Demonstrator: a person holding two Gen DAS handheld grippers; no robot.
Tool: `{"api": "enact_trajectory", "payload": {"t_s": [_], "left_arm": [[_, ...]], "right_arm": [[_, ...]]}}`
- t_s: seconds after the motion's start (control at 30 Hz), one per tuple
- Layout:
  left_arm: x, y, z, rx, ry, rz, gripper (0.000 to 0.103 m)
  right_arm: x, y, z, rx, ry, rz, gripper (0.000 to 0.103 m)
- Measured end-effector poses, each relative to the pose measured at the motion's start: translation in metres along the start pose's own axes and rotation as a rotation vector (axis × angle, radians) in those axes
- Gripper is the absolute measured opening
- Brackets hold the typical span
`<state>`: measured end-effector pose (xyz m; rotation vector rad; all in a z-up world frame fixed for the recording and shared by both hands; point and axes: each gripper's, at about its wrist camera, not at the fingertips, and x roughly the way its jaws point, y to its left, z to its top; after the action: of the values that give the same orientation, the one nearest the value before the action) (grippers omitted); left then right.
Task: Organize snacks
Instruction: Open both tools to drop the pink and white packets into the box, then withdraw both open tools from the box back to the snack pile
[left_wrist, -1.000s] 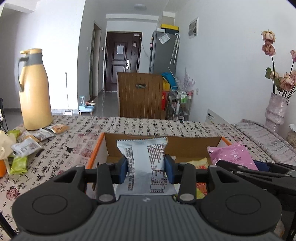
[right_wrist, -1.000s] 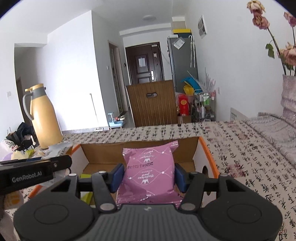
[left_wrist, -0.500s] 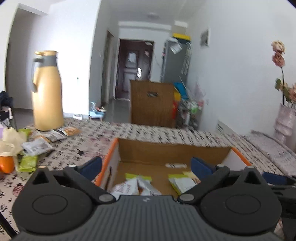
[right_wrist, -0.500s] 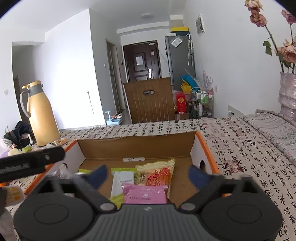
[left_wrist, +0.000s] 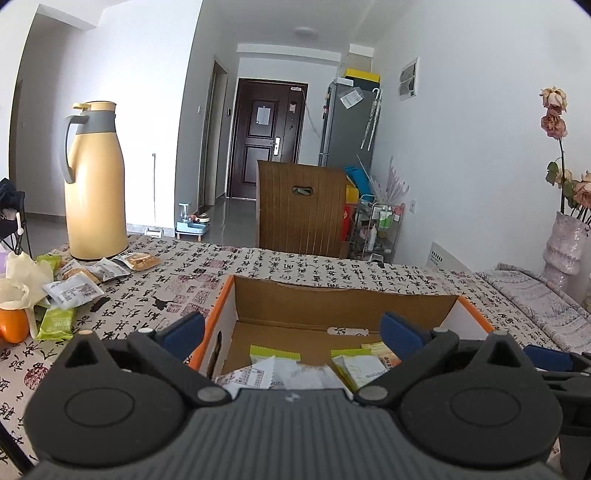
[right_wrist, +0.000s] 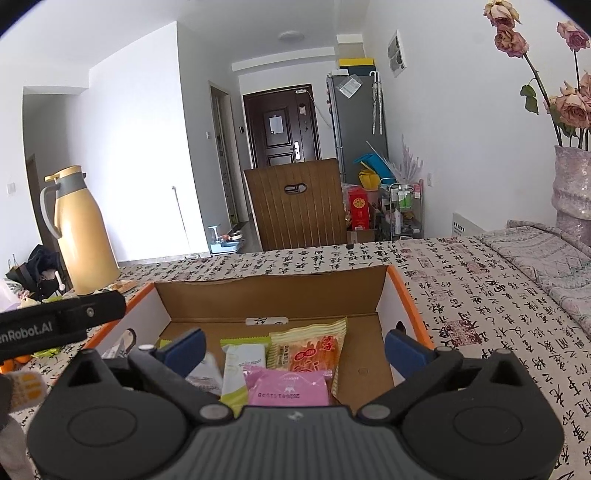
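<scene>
Both hand-held grippers, left (left_wrist: 291, 332) and right (right_wrist: 293, 349), hang released over the box (right_wrist: 406, 295) (pink packet (right_wrist: 288, 387) probably dropped flat), freeing them for table (left_wrist: 166, 288) leftovers.

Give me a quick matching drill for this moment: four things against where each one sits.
Things:
1. pink packet
2. yellow jug
3. green packet
4. vase

Places:
A. on the table's far right, holding flowers
B. on the tablecloth, left of the box, beside an orange
C. standing at the table's far left corner
D. inside the cardboard box

Pairs: 1-D, 2-C, 3-B, 4-A
</scene>
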<state>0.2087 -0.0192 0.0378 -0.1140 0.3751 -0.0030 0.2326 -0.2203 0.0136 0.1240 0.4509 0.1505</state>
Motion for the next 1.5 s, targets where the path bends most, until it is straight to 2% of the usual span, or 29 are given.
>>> {"api": "enact_trajectory", "payload": {"t_s": [0.33,0.77,1.5], "left_arm": [[-0.012,-0.004,0.007,0.014,0.001,0.008,0.103],[-0.070,-0.004,0.002,0.042,-0.016,0.005,0.103],[-0.151,0.004,-0.043,0.067,0.003,-0.002,0.103]], "right_arm": [[-0.011,0.003,0.006,-0.013,-0.001,-0.013,0.103],[-0.064,0.012,-0.007,-0.029,-0.011,-0.010,0.103],[-0.146,0.025,-0.056,-0.060,0.006,-0.003,0.103]]}}
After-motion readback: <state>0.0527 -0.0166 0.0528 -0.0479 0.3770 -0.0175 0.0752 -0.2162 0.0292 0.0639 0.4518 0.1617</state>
